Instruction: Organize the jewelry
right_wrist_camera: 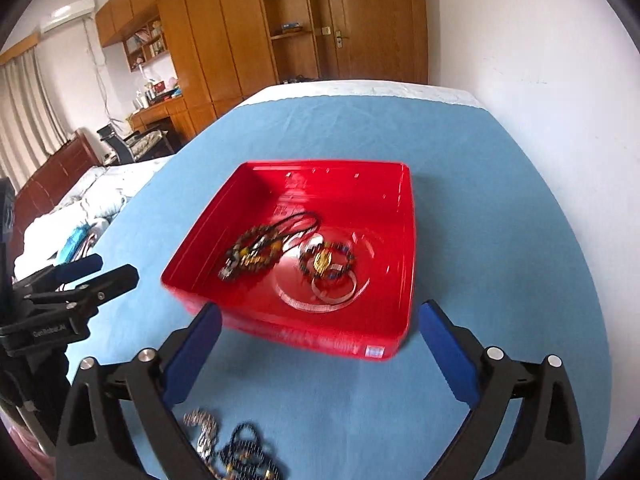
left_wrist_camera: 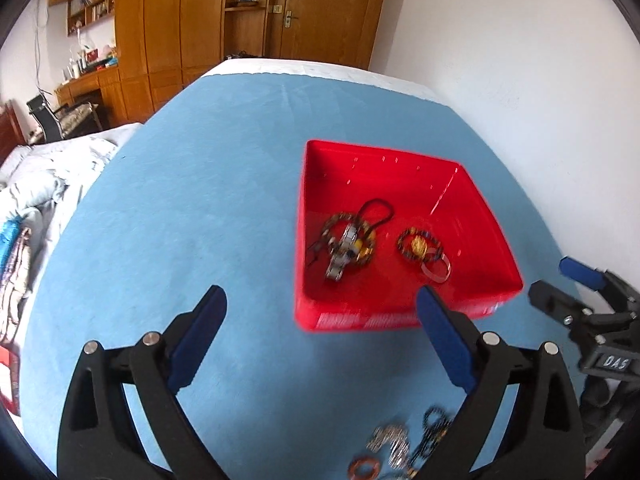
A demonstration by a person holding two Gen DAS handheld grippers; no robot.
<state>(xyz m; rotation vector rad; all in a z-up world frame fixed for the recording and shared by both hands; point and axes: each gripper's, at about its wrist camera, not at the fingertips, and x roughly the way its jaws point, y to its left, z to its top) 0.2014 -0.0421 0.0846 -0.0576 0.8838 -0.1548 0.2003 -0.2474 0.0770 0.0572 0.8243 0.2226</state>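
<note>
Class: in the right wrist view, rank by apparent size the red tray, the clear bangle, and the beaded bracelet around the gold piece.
1. red tray
2. clear bangle
3. beaded bracelet, which looks only slightly smaller; blur makes that order unsure.

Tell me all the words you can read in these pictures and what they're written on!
"DAS" – white letters on the black body of the right gripper, seen from the left wrist.
"GenRobot.AI" – faint, small print on the left gripper, seen from the right wrist.
White print and a sticker on the red box front wall – too blurred to read.
</note>
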